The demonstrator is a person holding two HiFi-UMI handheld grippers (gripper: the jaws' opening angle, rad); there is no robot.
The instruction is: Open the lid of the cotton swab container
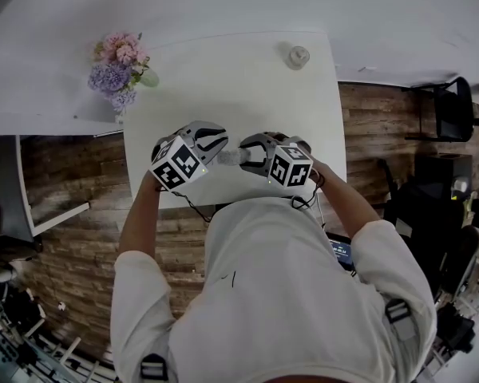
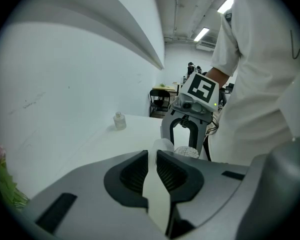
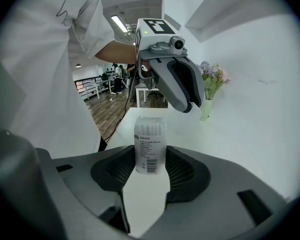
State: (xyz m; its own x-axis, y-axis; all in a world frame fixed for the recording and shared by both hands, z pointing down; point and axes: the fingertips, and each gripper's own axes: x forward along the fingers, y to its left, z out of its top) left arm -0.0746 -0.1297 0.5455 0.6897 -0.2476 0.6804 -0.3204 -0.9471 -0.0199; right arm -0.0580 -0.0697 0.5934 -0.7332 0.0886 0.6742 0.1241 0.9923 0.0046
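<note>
One white table (image 1: 223,94), wood plank floor (image 1: 72,174).

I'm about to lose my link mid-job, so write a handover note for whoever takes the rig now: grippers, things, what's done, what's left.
Left gripper: shut on the container's thin pale lid.
Right gripper: shut on the swab container, which is upright over the near part of the table.
Done: both grips are set. The swab heads show bare beside the lid, so it looks lifted. I can't tell if it is fully free.
Left: probably draw the lid clear with the left gripper while the right one steadies the container.
</note>
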